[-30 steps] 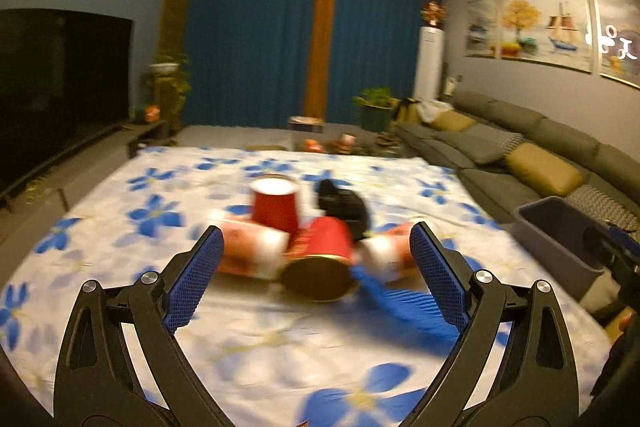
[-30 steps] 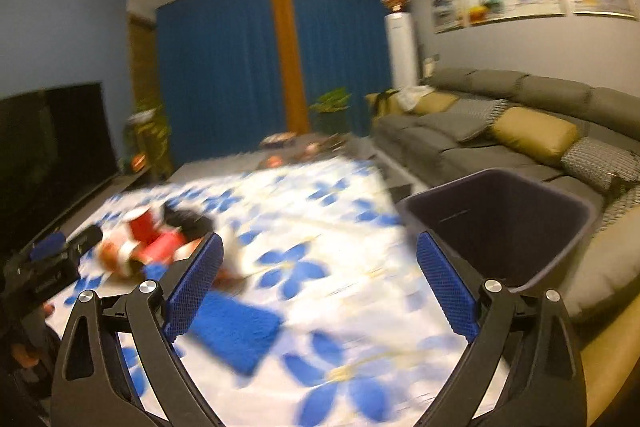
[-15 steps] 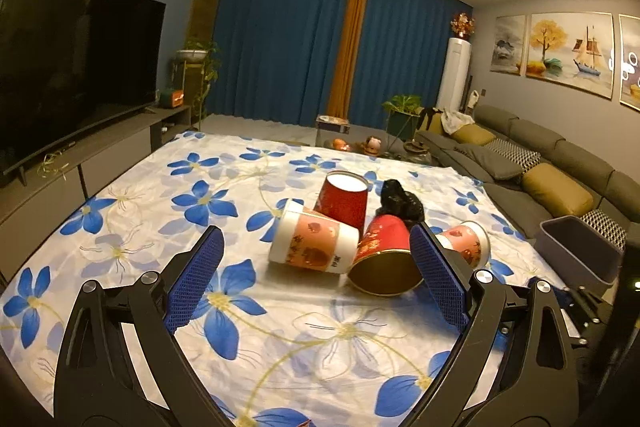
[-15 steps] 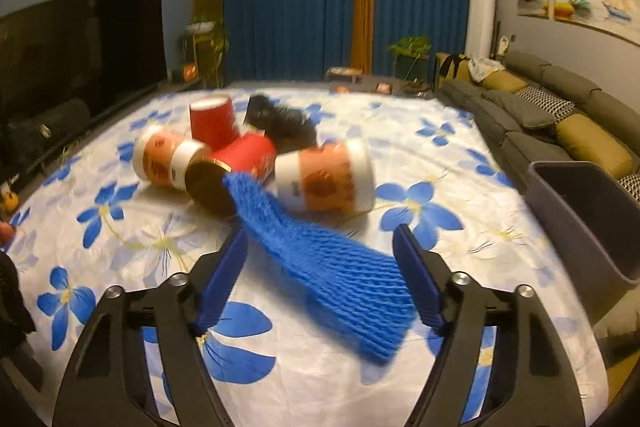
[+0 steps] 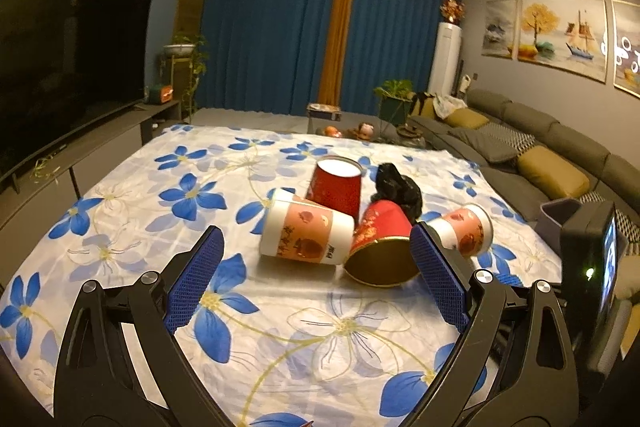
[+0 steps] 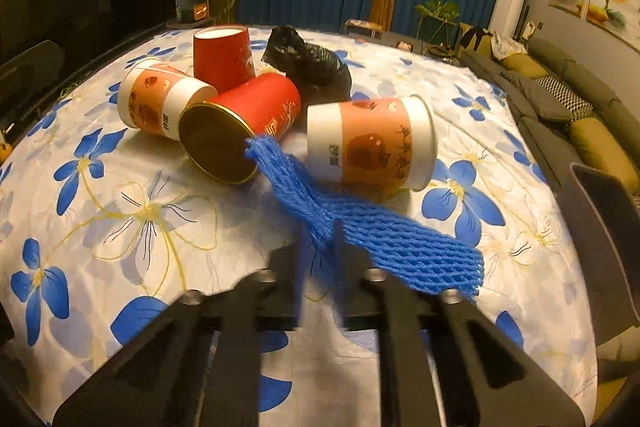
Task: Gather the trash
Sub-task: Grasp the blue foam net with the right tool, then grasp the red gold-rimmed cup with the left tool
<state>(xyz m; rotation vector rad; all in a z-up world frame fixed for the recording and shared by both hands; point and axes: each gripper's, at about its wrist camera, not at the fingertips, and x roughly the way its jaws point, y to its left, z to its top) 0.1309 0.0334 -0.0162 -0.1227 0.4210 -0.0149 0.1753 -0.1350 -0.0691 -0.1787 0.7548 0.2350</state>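
A pile of trash lies on the flowered tablecloth: a white-and-pink paper cup on its side, an upside-down red cup, a red cup with a gold rim on its side, a second white-and-pink cup and a crumpled black bag. My left gripper is open and empty, just in front of the pile. In the right wrist view my right gripper is shut on the blue foam net, which lies in front of the cups.
A dark grey bin stands off the table's right edge; it also shows in the left wrist view. A sofa runs along the right wall. A TV and low cabinet stand to the left.
My right gripper has swung from the bin toward the pile, dropped onto the blue foam net and shut on it. My left gripper has steadied in front of the cups, still open.
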